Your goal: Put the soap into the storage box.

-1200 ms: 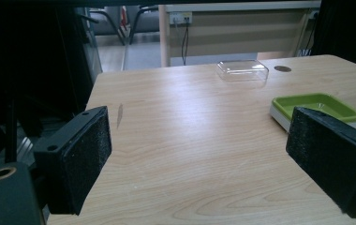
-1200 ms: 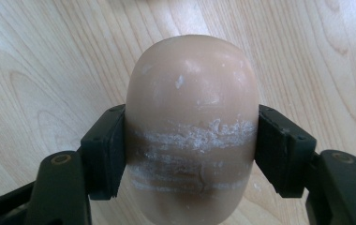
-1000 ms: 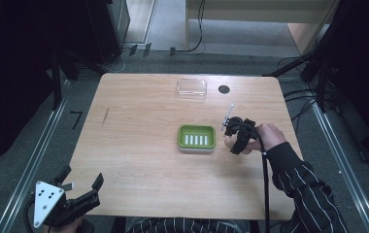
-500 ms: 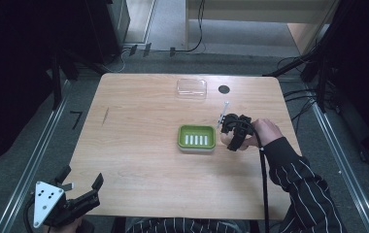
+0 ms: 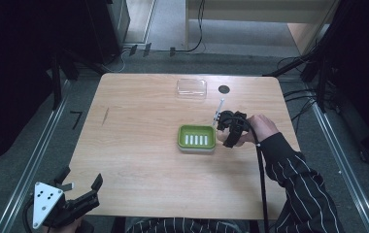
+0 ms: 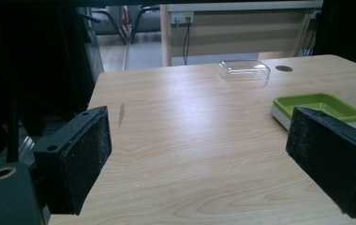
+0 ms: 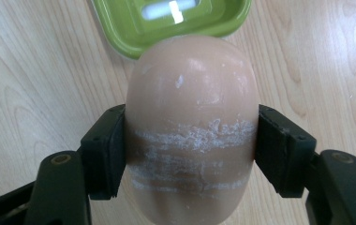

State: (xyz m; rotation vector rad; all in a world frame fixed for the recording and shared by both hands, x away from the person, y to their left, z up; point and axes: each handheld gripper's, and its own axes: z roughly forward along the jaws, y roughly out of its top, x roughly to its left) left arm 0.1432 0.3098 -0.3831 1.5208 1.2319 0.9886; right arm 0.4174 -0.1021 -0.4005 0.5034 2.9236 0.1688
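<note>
the right hand-held gripper [image 7: 190, 154] pinches a peach soap bar [image 7: 191, 126] just beside the green soap dish [image 5: 197, 139], near the bench's right edge. the step seems to be placing: next, lower it into the dish. the left hand-held gripper [image 6: 213, 159] hangs spread at the near left corner.

The soap [image 7: 191, 126] is a smooth, peach-coloured oval bar with whitish scuffed bands across its middle, clamped at its sides between the right gripper's [image 7: 191, 140] jaws, just beside the dish's right edge. The dish [image 5: 197, 138] is a green, rounded-rectangular tray with a row of pale slots in its floor, lying flat near the worktop's [image 5: 139, 141] middle.
</note>
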